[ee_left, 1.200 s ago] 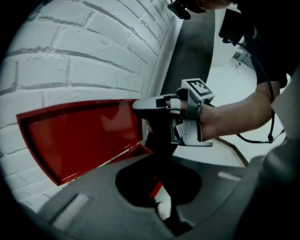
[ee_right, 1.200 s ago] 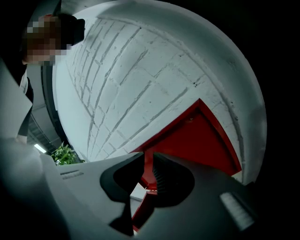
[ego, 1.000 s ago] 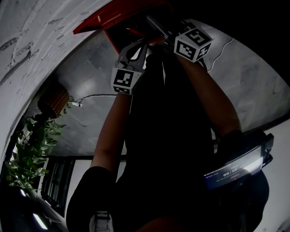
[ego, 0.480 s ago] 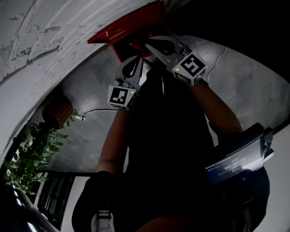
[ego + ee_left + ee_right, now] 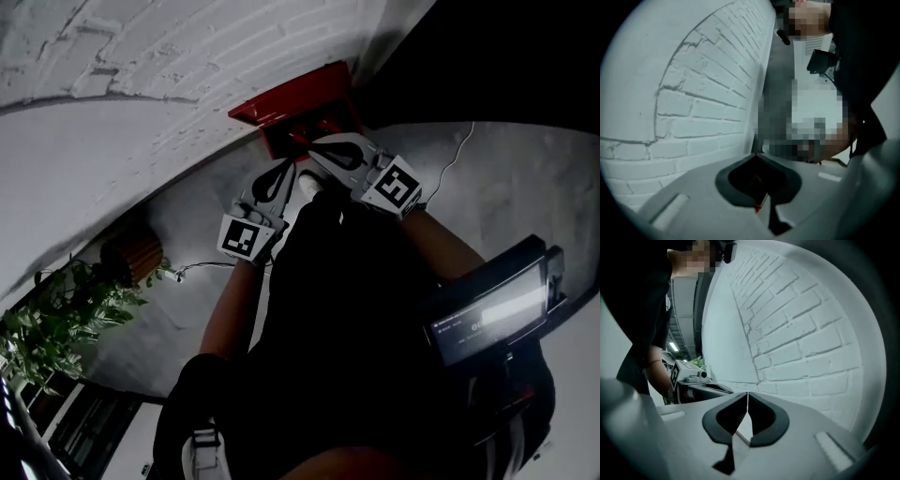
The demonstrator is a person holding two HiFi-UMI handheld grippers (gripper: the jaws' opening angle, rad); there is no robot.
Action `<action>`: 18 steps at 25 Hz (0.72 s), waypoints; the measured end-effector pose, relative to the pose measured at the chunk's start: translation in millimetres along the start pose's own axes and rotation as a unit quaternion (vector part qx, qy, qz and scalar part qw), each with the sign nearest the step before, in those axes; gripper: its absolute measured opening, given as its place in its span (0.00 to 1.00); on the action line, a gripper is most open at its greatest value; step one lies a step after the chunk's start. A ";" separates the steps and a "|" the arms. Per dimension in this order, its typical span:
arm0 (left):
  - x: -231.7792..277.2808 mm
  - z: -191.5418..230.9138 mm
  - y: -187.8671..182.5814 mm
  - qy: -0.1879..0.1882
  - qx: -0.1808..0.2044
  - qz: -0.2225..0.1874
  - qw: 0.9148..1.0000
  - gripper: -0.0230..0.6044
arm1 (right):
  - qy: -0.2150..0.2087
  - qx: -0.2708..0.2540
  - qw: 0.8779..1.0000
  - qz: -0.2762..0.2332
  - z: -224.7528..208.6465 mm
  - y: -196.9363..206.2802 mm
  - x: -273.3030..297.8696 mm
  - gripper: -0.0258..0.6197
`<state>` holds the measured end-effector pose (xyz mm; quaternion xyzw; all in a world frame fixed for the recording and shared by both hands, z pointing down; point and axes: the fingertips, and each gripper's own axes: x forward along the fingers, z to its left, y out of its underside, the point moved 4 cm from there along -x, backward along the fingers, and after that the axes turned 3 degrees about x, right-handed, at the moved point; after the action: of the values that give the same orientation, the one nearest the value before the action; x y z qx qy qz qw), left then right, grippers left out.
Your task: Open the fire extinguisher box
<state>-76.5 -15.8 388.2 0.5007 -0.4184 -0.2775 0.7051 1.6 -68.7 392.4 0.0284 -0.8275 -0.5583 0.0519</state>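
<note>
The red fire extinguisher box (image 5: 302, 99) sits at the foot of the white brick wall (image 5: 141, 56), with a dark gap under its red top edge. My left gripper (image 5: 284, 172) is just below the box, its jaws together and pointing at it. My right gripper (image 5: 317, 152) is beside it on the right, tips close to the box's lower edge, jaws shut with nothing between them. In the left gripper view the gripper (image 5: 757, 153) faces the brick wall (image 5: 708, 93). The right gripper (image 5: 747, 393) faces the wall (image 5: 801, 329) too, and the left gripper (image 5: 691, 378) shows at its left.
A leafy plant (image 5: 56, 328) in a wooden pot (image 5: 131, 258) stands at the left on the grey floor (image 5: 525, 178). A thin cable (image 5: 202, 267) runs from it. A lit screen device (image 5: 487, 314) hangs at the person's right side.
The head camera has tilted, so box and grippers sit lower in the picture and more wall shows. The right gripper's jaws have come together.
</note>
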 end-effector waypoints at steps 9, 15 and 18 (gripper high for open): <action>-1.4 -40.5 -55.7 -0.010 0.012 -0.034 0.999 0.04 | -0.072 -0.065 0.995 -0.001 32.1 -75.9 -23.2 0.06; -2.8 -14.4 -59.7 -0.026 0.048 -0.078 0.995 0.04 | -0.078 -0.064 0.995 -0.021 30.4 -84.7 -7.9 0.06; -3.3 -6.5 -79.4 -0.033 0.043 -0.103 0.993 0.04 | -0.078 -0.081 0.993 -0.026 28.4 -94.5 -3.0 0.06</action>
<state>-70.3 -37.4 311.7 0.5615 -0.3990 -0.3470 0.6365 0.1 -77.7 294.1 0.0022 -0.7803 -0.6249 -0.0256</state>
